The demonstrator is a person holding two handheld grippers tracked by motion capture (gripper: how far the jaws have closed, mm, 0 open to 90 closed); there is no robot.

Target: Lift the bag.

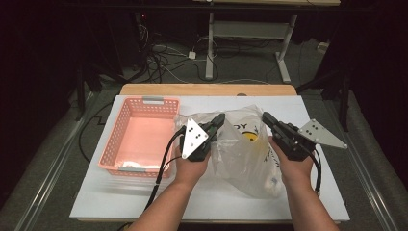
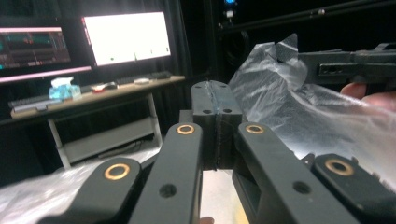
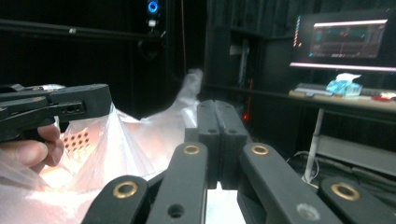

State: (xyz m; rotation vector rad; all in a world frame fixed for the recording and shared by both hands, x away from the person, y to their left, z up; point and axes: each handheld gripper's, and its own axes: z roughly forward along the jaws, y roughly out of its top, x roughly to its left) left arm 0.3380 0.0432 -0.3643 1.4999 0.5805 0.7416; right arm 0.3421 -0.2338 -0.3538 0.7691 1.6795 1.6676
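the left gripper is clenched: in the left gripper view its two black jaws meet flat along a single seam, with what looks like a thin edge of film caught in that seam, though i cannot tell for sure. in the high view its tip lies against the upper left part of the crumpled clear plastic bag with a yellow smiley print. the right gripper is clenched too, jaws pressed together in the right gripper view, and its tip touches the bag's upper right edge; whether it actually pinches plastic i cannot tell. in the left gripper view the right gripper sits at a raised peak of the bag, and in the right gripper view the left gripper sits at another peak of the film.

the bag lies on the white table top, right of centre, between the two hands, puffed up and wrinkled, with small pale items visible near its lower end. its left side reaches just beside the pink perforated plastic basket, which stands on the table's left half.

the white surface is bare in front of the bag and along the near edge. the wooden strip borders the far edge.
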